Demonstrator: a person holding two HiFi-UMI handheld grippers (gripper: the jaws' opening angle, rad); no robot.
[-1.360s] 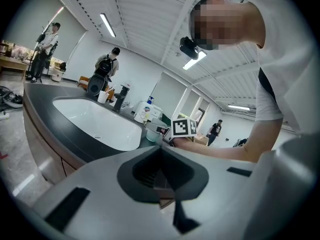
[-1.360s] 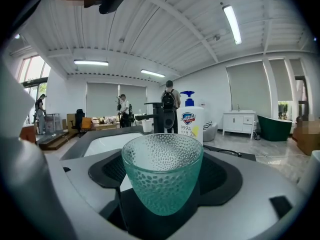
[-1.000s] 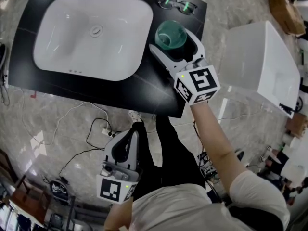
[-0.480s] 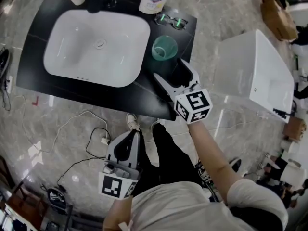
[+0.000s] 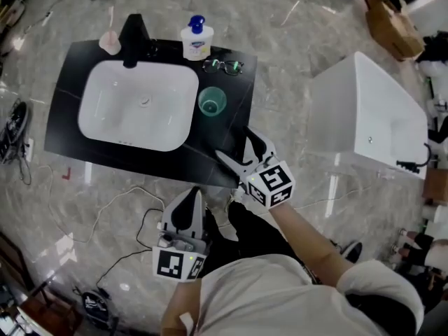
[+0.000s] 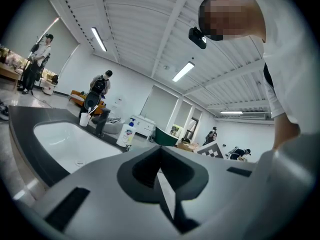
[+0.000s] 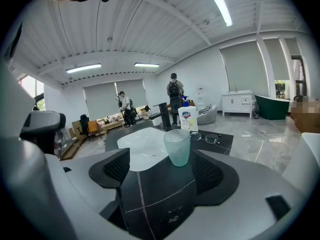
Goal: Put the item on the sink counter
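Cup [image 5: 211,101] upright on the counter [image 5: 225,133] beside the sink [image 5: 105,112], looks delivered, so right gripper [image 5: 240,152] gapes empty; left gripper [image 5: 190,196] clenched on nothing, unneeded

Person seen from above: white short-sleeved shirt [image 5: 259,296], with dark trousers [image 5: 255,236] just ahead of it. Left gripper [image 5: 192,196] and right gripper [image 5: 236,149], beyond the shirt, are light grey with black jaw pads. Each carries a white marker cube [image 5: 269,185] printed with black squares.

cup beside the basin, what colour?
The cup is translucent pale green with a fine textured surface. It shows best in the right gripper view.
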